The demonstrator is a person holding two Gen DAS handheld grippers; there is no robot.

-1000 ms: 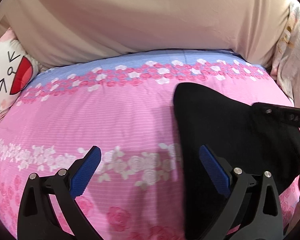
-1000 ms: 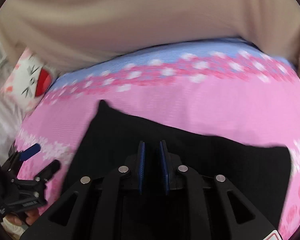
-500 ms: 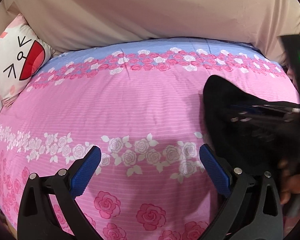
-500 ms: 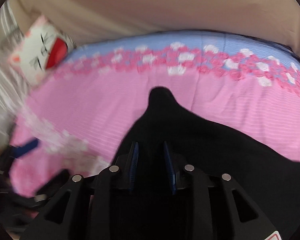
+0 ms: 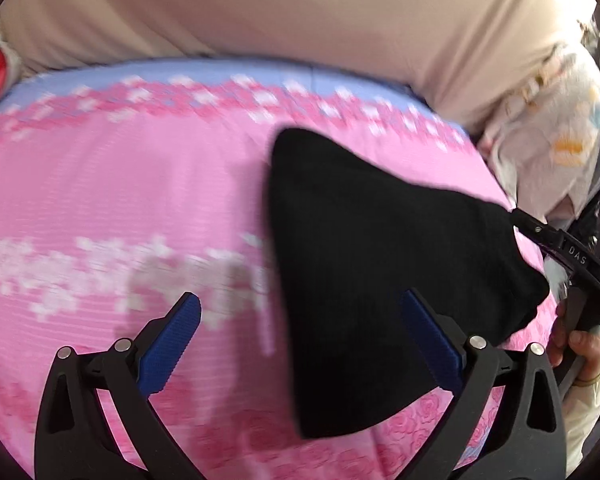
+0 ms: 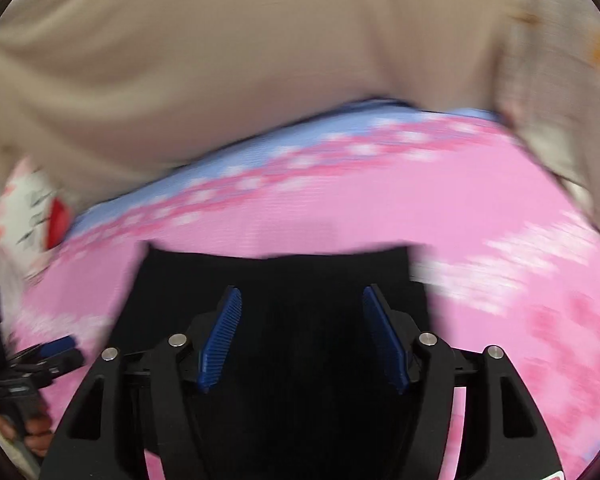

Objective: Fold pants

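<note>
The black pants (image 5: 364,264) lie folded in a compact dark shape on the pink flowered bedsheet (image 5: 120,200). My left gripper (image 5: 300,344) is open and empty, with its right finger over the pants' left edge. In the right wrist view the pants (image 6: 280,280) lie flat just ahead of and under my right gripper (image 6: 302,332), which is open with nothing between its blue pads. The right gripper also shows at the right edge of the left wrist view (image 5: 572,256), touching the pants' right corner. Both views are motion-blurred.
A beige headboard cushion (image 5: 260,12) runs along the far side of the bed. A cat-face pillow (image 6: 28,208) sits at the far left. A pale patterned cloth (image 5: 548,152) is bunched at the far right.
My right gripper has opened and let go of the pants, which now lie flatter on the sheet. My left gripper stays open and has shifted towards the pants.
</note>
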